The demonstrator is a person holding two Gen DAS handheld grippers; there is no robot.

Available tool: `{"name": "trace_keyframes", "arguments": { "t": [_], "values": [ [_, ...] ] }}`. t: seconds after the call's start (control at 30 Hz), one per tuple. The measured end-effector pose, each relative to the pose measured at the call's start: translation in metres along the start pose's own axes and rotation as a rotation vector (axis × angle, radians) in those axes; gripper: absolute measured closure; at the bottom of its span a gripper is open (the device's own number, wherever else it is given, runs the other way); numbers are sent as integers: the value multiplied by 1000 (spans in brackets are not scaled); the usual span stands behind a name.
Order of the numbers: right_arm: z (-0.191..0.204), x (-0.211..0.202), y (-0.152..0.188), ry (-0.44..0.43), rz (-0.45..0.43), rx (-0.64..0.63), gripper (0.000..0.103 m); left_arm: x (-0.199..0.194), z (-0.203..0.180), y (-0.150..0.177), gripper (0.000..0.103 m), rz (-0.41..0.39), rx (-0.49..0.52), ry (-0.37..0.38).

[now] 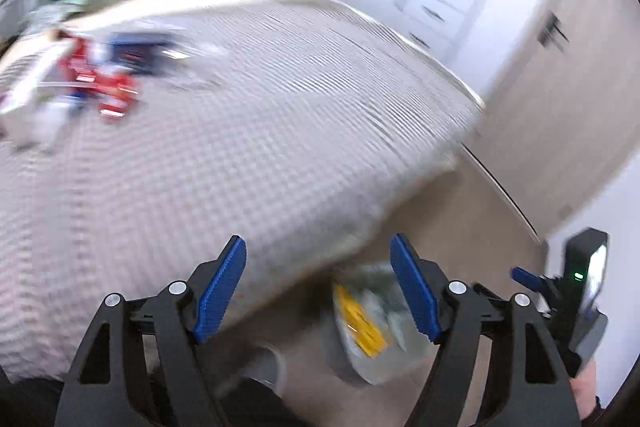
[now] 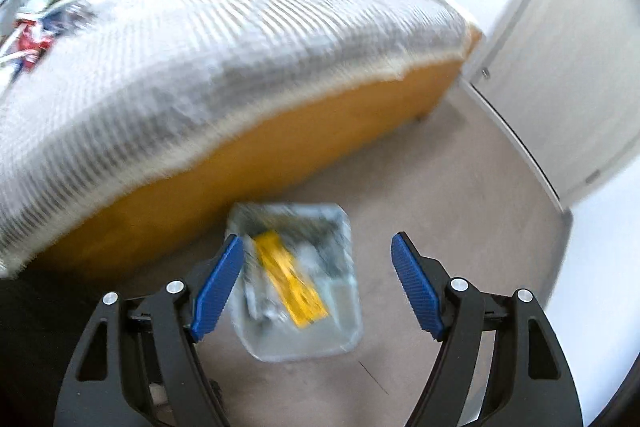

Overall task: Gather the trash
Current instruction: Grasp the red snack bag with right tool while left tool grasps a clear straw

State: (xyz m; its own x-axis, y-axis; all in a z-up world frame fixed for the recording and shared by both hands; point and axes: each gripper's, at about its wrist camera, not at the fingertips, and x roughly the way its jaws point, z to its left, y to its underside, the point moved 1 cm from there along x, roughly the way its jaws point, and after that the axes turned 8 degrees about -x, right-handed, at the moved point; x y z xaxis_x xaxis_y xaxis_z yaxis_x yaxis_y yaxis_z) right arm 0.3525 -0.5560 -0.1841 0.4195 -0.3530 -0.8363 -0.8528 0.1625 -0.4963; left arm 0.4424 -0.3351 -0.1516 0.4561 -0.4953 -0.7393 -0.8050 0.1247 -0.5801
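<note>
Both claws empty above the bin, more trash waiting on the bed

My left claw (image 1: 318, 287) and right claw (image 2: 318, 285) stand released, grasping nothing. One clear bin (image 2: 296, 283) sits on the floor at lower centre, one yellow wrapper (image 2: 290, 279) inside. A blurred heap of red and blue wrappers (image 1: 100, 83), too smeared to count, lies on the bed (image 1: 260, 115) at upper left; I should reach there slowly and pinch one piece at a time.

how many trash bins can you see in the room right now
1. The trash bin sits on the floor beside the wooden bed frame, with a yellow wrapper inside. Others may be hidden behind the bed.
</note>
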Motion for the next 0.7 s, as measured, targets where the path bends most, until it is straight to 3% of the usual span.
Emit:
{"name": "trace_keyframes", "arguments": {
  "t": [0.23,0.43,0.53,0.7],
  "values": [
    [91,-19,-68,-93,-108,-153,30,-47,148,-44,31,-142,-127,-130],
    [173,-9,-124,-248,-167,-217,30,-61,247,-76,31,-176,-205,-225],
    [209,-1,-146,-297,-180,-257,30,-60,276,-98,31,-176,-155,-251],
    [266,8,-178,-369,-215,-322,30,-50,295,-118,31,-161,43,-306]
  ]
}}
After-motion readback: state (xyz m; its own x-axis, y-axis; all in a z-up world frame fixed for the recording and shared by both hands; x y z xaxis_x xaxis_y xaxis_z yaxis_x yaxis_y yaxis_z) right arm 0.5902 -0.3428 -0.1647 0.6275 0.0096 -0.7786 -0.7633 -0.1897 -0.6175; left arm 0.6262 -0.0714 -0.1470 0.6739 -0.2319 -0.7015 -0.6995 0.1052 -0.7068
